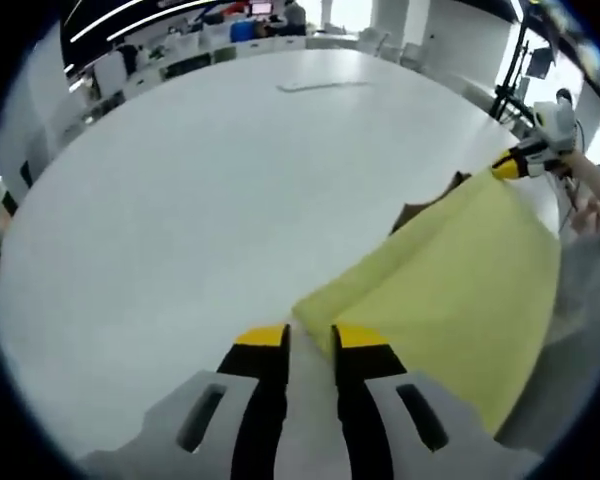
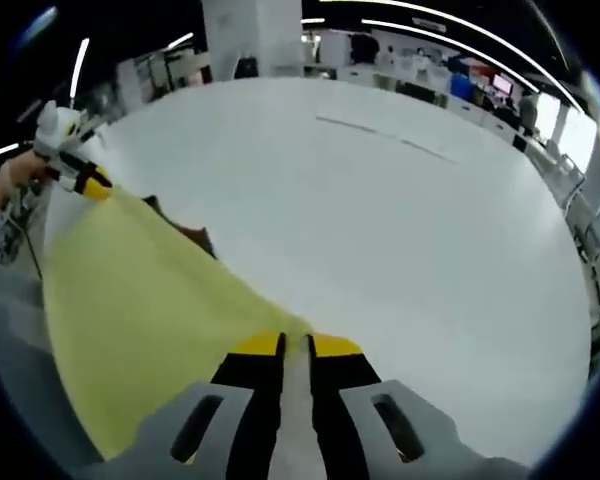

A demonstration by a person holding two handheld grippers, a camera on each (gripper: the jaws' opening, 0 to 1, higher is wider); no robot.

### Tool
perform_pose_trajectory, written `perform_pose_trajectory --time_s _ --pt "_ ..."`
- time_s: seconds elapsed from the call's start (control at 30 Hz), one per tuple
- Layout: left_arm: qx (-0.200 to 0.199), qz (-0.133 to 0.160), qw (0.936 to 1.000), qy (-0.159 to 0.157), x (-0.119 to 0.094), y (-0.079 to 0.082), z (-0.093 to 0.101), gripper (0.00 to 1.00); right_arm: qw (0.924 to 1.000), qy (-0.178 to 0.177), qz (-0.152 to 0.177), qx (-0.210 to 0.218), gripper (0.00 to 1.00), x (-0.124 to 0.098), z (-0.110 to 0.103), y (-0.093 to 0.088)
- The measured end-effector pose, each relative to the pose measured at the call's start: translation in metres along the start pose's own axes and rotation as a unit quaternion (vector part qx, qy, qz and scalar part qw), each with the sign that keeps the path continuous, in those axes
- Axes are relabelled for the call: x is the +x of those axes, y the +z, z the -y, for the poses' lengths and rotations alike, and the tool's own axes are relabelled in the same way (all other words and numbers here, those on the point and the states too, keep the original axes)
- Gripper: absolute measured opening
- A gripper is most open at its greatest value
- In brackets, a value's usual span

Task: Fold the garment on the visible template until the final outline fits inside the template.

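A yellow garment hangs stretched above the white table, held between both grippers. In the left gripper view, my left gripper is shut on one corner of it. The cloth runs up and right to my right gripper, shut on the far corner. In the right gripper view, the right gripper pinches its corner of the yellow garment. From there the cloth stretches left to the left gripper. A dark brown sheet peeks out behind the garment's top edge, mostly hidden.
A thin grey mark lies on the far part of the table. A person's hand holds each far gripper. A dark stand rises past the table's edge, with desks and chairs behind.
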State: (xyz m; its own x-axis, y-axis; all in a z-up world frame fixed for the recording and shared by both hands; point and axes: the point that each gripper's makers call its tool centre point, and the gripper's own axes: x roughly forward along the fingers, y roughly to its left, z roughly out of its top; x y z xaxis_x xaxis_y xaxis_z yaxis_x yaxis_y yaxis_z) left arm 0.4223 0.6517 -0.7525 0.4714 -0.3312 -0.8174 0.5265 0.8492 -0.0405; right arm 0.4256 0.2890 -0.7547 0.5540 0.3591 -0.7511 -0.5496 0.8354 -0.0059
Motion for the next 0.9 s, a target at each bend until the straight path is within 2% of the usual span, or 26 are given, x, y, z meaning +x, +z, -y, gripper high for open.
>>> perform_pose_trajectory --time_s 0.13,0.2,0.27,0.33,0.4,0.53,0.73,0.9 --pt "0.004 0.007 1.0000 0.003 -0.006 0.005 0.000 0.18 0.9999 0.000 0.010 0.002 0.13 -0.005 0.001 0.005" --pt "0.001 0.012 0.9999 -0.003 -0.009 0.008 0.002 0.20 0.9999 0.005 0.012 0.004 0.19 -0.006 -0.001 0.007" --pt "-0.003 0.024 0.9997 -0.009 -0.012 0.014 0.005 0.21 0.9999 -0.002 0.014 -0.007 0.19 -0.008 -0.002 0.010" --pt "0.001 0.015 0.9997 -0.017 -0.015 0.013 0.009 0.23 0.9998 -0.003 0.018 -0.011 0.18 -0.010 -0.003 0.013" --pt "0.013 0.006 0.9997 -0.021 -0.018 0.012 0.013 0.25 0.9997 0.004 0.021 -0.012 0.21 -0.012 -0.007 0.015" --pt "0.019 0.007 0.9994 -0.026 -0.023 0.014 0.019 0.29 0.9995 0.007 0.020 -0.024 0.28 -0.015 -0.012 0.018" --pt "0.039 0.012 0.9988 -0.026 -0.035 0.018 0.026 0.38 0.9987 0.006 0.032 -0.039 0.30 -0.028 -0.018 0.028" --pt "0.048 0.018 0.9983 -0.028 -0.044 0.021 0.031 0.42 0.9981 0.012 0.026 -0.055 0.34 -0.036 -0.027 0.028"
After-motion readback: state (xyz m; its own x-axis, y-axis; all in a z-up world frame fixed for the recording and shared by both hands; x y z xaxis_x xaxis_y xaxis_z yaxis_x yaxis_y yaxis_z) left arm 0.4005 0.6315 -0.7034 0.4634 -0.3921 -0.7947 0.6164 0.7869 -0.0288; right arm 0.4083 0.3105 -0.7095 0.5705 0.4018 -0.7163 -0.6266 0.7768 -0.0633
